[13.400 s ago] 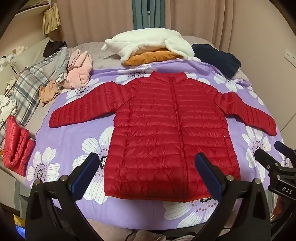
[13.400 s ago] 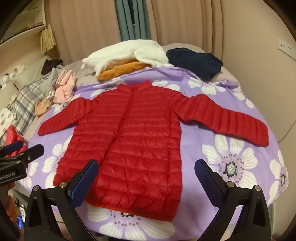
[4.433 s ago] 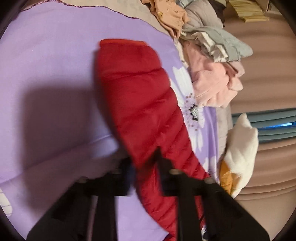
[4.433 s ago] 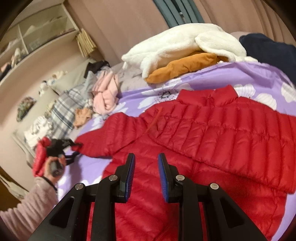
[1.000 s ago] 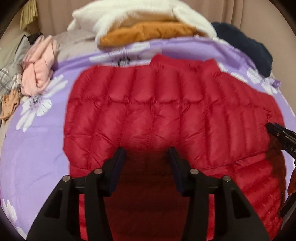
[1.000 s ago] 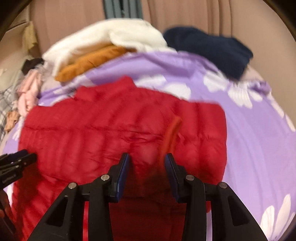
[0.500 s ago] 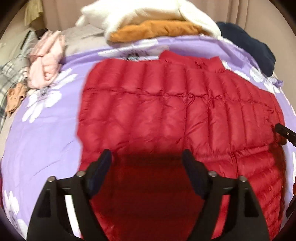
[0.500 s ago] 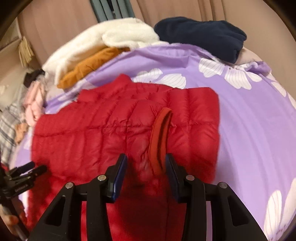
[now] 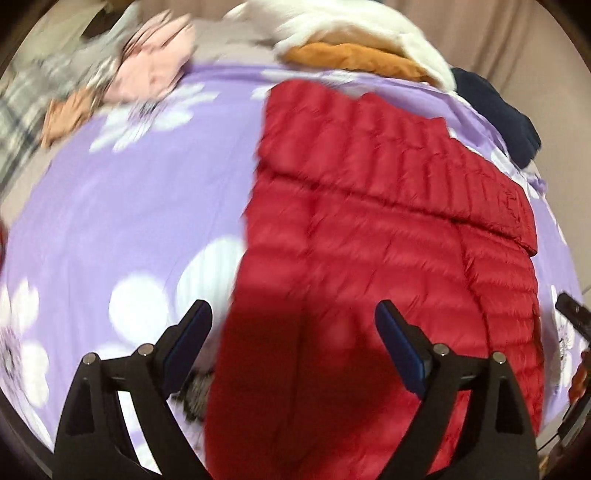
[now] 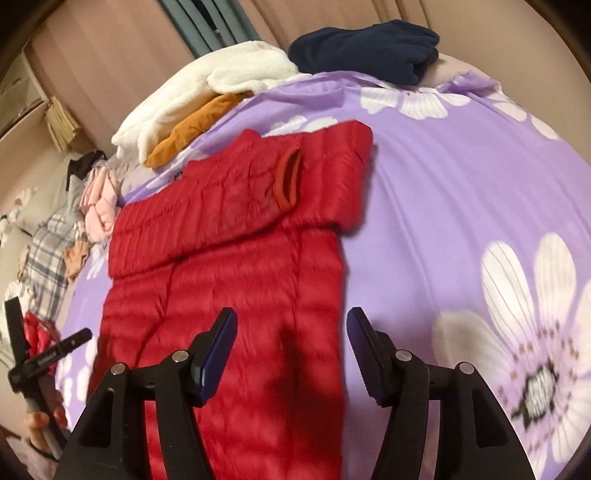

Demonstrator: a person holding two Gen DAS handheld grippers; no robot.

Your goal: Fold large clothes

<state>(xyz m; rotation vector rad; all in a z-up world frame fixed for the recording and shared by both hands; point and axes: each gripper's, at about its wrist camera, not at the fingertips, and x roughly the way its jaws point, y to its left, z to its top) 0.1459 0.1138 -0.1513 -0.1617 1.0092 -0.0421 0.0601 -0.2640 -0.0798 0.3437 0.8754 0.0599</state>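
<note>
1. Left wrist view, from the left: one pile of pink and plaid clothes [image 9: 147,70] at the bed's far edge, one purple flowered bedsheet [image 9: 129,221], one red puffer jacket [image 9: 369,258] lying flat on it with both sleeves folded across the chest, and one white-and-orange pile [image 9: 351,44] beside one navy garment [image 9: 495,110] behind the collar.
2. One left tool [image 9: 293,332] hangs over the jacket's lower left part, its jaws opening wide, with nothing pressed between its two blue pads.
3. Right wrist view, from the left: a hand [image 10: 44,417] holding that other tool, one small red bundle [image 10: 38,332], then the same jacket [image 10: 240,277].
4. One right tool [image 10: 291,347] hangs above the jacket's right edge, jaws opening, nothing gripped.
5. Only the right view shows one sleeve cuff [image 10: 288,177] lying open on the chest, one shelf [image 10: 22,103] and one teal curtain strip [image 10: 207,26]; only the left view is smeared by blur.
</note>
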